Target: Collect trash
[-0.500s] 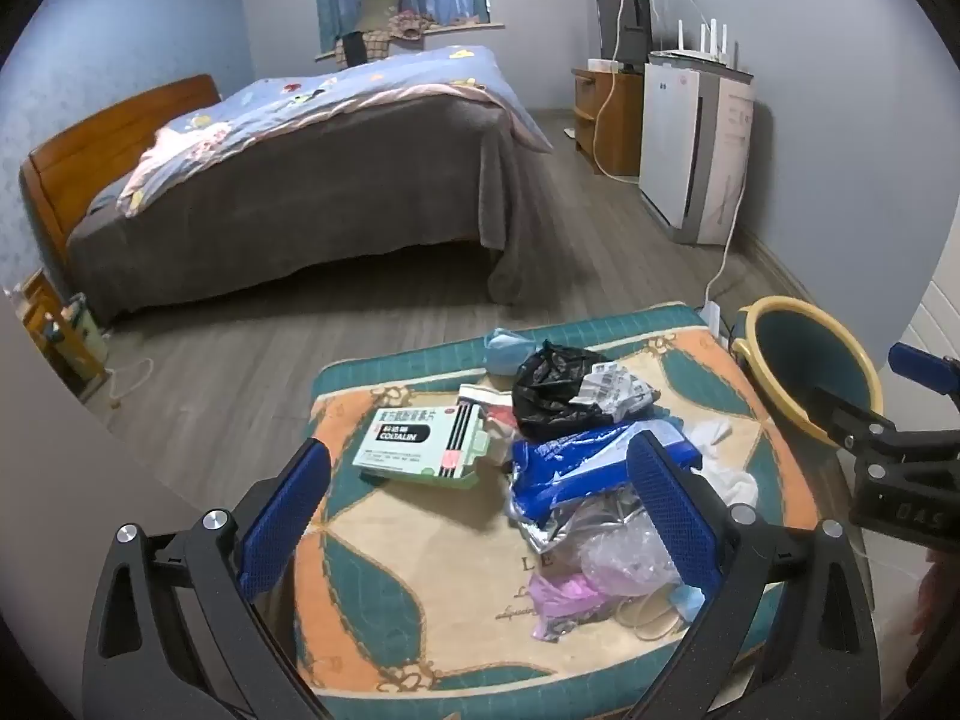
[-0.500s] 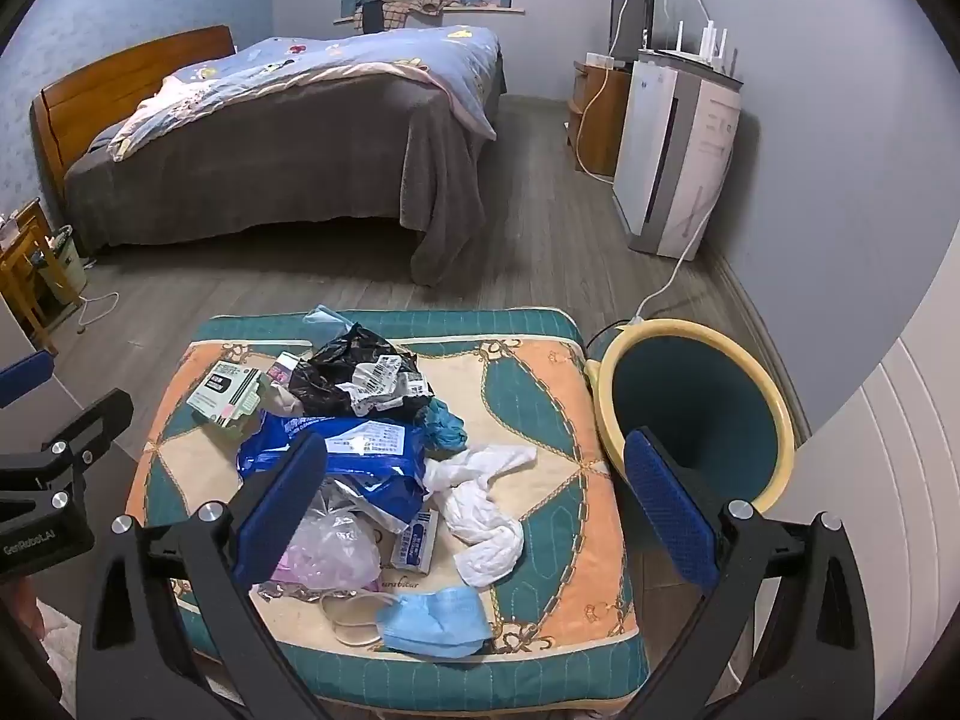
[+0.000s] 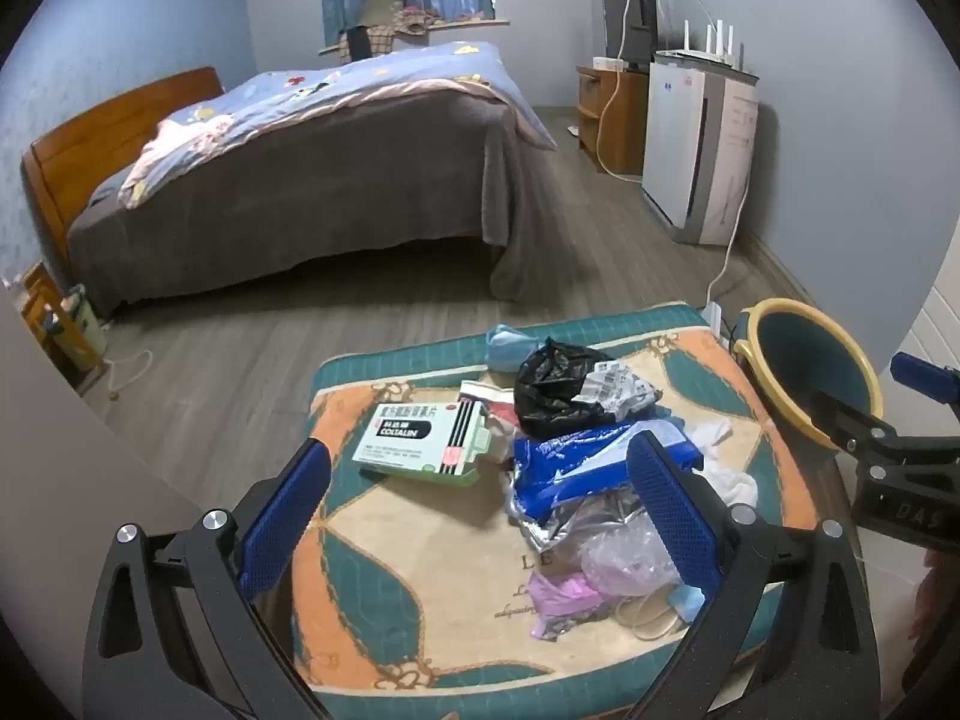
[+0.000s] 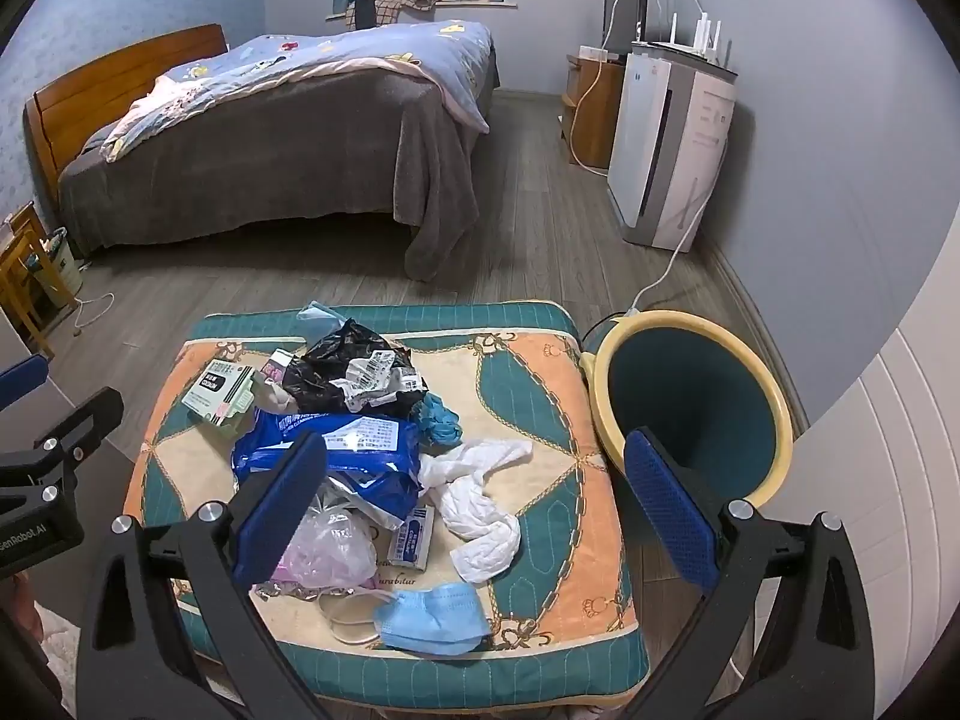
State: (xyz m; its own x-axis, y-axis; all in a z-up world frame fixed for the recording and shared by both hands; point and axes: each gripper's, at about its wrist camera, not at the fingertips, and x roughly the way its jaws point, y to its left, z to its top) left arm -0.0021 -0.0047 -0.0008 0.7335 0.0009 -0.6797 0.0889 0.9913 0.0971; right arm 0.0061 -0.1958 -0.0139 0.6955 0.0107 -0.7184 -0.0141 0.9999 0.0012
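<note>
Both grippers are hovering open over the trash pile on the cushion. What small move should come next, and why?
Probably lower the right gripper onto the white tissue. It lies loose at the pile's edge, nearest the bin, and the jaws stand wide and hold nothing. The left gripper is open too, over the medicine box side.

"COLTALIN" on green medicine box (image 3: 420,438), ahead between left gripper (image 3: 480,516) fingers. "...enRobot.AI" on left gripper body (image 4: 36,531). Blue pack print unreadable.
</note>
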